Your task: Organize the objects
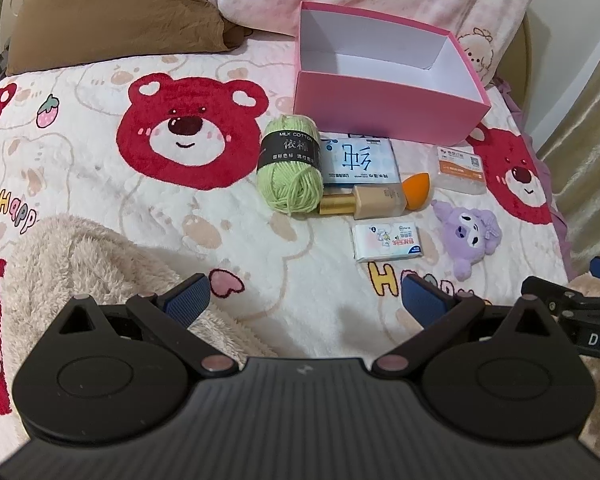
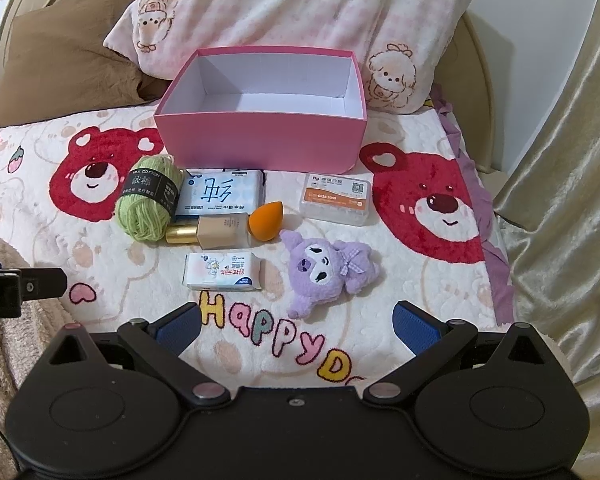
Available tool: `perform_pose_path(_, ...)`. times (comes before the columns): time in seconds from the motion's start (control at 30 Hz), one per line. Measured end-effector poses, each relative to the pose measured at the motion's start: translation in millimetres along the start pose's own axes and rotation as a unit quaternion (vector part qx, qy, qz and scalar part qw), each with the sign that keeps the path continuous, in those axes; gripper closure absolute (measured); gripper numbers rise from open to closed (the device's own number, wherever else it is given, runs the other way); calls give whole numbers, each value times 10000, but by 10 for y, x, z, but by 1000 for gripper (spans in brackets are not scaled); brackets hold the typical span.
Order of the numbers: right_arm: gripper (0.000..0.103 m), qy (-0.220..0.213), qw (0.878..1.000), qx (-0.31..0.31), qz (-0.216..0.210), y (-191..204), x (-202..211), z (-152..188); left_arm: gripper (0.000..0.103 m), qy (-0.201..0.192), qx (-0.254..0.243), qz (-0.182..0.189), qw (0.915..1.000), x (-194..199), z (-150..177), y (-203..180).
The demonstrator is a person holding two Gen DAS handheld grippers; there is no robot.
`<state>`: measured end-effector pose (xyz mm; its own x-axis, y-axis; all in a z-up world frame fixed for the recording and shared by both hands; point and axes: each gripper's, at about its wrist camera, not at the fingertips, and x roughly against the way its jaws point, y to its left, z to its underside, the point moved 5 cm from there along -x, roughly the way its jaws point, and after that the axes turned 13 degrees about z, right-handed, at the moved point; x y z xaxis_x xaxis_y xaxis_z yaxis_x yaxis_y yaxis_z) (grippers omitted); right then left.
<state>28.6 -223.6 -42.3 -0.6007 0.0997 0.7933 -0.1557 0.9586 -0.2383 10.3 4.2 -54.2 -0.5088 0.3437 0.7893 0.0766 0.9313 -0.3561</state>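
Pink box (image 2: 260, 142) sits open-topped on the bed (image 2: 400, 280), near the pillows (image 2: 300, 12); white interior, nothing visible inside. Loose items lie in a cluster just in front of it, on the bear-print blanket.

Green yarn ball (image 2: 148, 204), black label band, at the cluster's left end. Touching its right side: blue-and-white tissue pack (image 2: 222, 194). Foundation bottle (image 2: 212, 234) lies on its side in front of that pack, gold cap toward the yarn. Orange makeup sponge (image 2: 265, 221) rests against the bottle's far end. Clear plastic case with orange label (image 2: 338, 199) lies apart to the right, just before the box's right corner. Small white wipes pack (image 2: 222, 272) sits nearer the camera. Purple plush toy (image 2: 328, 272) lies beside it to the right (face up).

Left gripper (image 1: 304, 300): jaws spread wide, holding nothing, above the blanket short of the cluster. Right gripper (image 2: 296, 326): jaws likewise apart and empty, plush just ahead of them.
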Motion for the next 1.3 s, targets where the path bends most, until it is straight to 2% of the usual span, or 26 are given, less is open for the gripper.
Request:
perform_pose_path(0.13,0,-281,9993,87,-246,4,132,-73,1,17,33,65,10000,38,-25,-31)
perform_pose_path(0.27,0,-747,9930,73,-911,-55,320,-215,1,26,-163,208,9996,165,-130,-122)
perform_pose_path(0.4,1,-655,9864,396,-1454,-50,303,-289,1,-147,-410,305,9986,278,-312,-237)
perform_pose_path(0.53,2,-736,9840,813,-1402,-3,211,-335,2,-83,-579,151,9982,171,-458,-344)
perform_pose_path(0.7,2,-919,9761,1055,-1663,145,53,-368,4,148,-700,401,9966,-88,-592,-459)
perform_pose_path(0.83,2,-1229,9715,1163,-1657,267,-128,-364,4,244,-691,529,9959,-349,-632,-464)
perform_pose_path(0.93,2,-856,9681,1496,-1817,408,-331,-372,4,422,-567,640,9954,-578,-590,-410)
perform_pose_path(1.13,2,250,9646,1704,-1999,653,-807,-316,20,834,-330,839,9924,-1064,-475,-307)
perform_pose_path(1.3,2,777,9614,1694,-2025,829,-1134,-213,30,1026,-147,973,9898,-1388,-394,-192)
